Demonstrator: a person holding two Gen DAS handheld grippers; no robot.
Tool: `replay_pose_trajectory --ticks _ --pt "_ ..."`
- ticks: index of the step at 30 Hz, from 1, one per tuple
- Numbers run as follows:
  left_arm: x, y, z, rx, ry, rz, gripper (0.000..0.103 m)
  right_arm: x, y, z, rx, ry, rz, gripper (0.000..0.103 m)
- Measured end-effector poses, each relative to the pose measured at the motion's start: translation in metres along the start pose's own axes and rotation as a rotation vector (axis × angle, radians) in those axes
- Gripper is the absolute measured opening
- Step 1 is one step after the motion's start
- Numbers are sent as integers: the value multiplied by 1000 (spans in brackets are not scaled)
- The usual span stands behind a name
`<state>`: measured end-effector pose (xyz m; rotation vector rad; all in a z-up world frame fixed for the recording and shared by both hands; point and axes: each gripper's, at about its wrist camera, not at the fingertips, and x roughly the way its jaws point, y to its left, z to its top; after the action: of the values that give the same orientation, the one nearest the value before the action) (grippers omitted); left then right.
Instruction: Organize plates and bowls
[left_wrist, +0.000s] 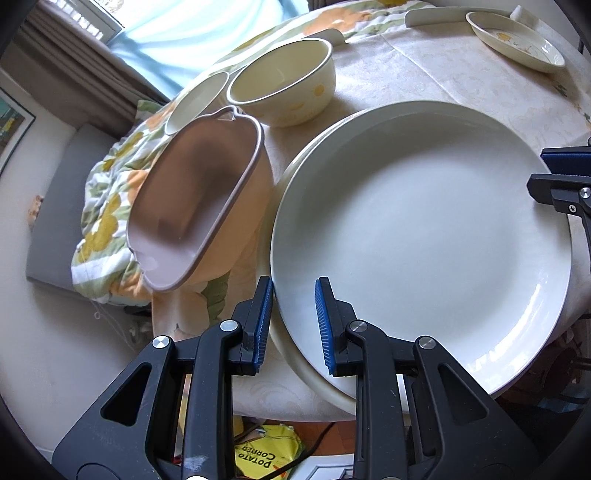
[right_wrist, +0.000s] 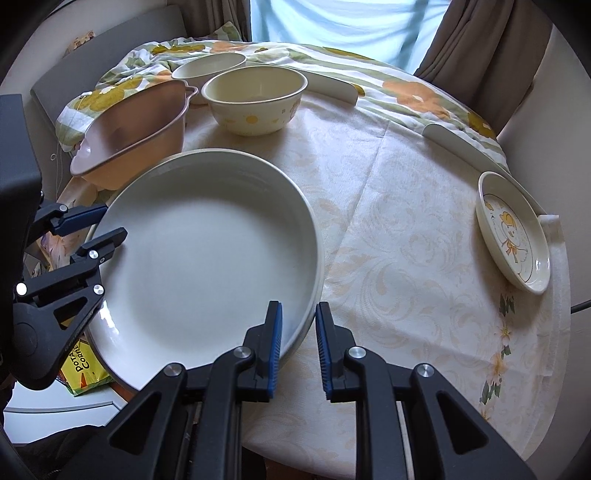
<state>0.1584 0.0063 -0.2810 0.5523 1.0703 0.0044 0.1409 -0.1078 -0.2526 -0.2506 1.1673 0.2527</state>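
- Large white plate (left_wrist: 417, 236) is held by its rim on two opposite sides; it sits over a second, cream plate (left_wrist: 295, 354) of abt the same size, at the near edge of the round table (right_wrist: 406, 229). Whether top plate rests on the lower one or is lifted just clear can't be told.
- Left gripper (left_wrist: 293, 325): jaws pinched on the white plate's rim, one pad inside the lip, one outside.
- Right gripper (right_wrist: 298, 347): jaws likewise clamped on the rim at the opp. side, pad each side of the lip.
- Handling, judged: glazed ceramic, stiff, fairly heavy, slick under the ribbed pads, chips or shatters if dropped or knocked. The rim is the only part thin enough to grip; two-sided hold is prob. needed to keep it level.
- Rel. to the white plate: pink spouted bowl (left_wrist: 195, 199) just beside it on the left gripper's side, tilted; flower-print bowl (left_wrist: 284, 85) beyond it, w/ a smaller white bowl (left_wrist: 195, 99) next to that; small duck-print plate (right_wrist: 513, 236) well apart at the table's far edge.
- Hard to make out: the lower plate is mostly covered, only a crescent shows. Pad contact under the rim is hidden. Table edge below the plates is cut off by the grippers.
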Motion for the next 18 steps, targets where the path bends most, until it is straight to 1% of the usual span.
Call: replay_pose_trajectory --ticks 3,6,10,13,14,15,17,18 --pt "0 5 1 -18 1 -25 20 0 0 0 2 0 3 17" --pt "-1 7 2 -18 1 -20 20 0 -1 1 9 0 9 17" --pt "0 10 3 -35 7 -35 20 0 -3 1 21 -1 16 17" --pt "1 8 5 -29 15 -45 28 0 -5 1 35 2 20 17" --pt "1 7 6 -27 17 -55 37 1 -5 2 40 3 20 17" --pt "2 6 6 -29 20 -70 54 1 -6 2 45 3 21 17" --pt "-2 6 6 -37 0 -71 77 2 -8 2 66 5 44 20" --pt "-4 5 6 -35 -13 -66 77 2 -10 1 77 4 57 23"
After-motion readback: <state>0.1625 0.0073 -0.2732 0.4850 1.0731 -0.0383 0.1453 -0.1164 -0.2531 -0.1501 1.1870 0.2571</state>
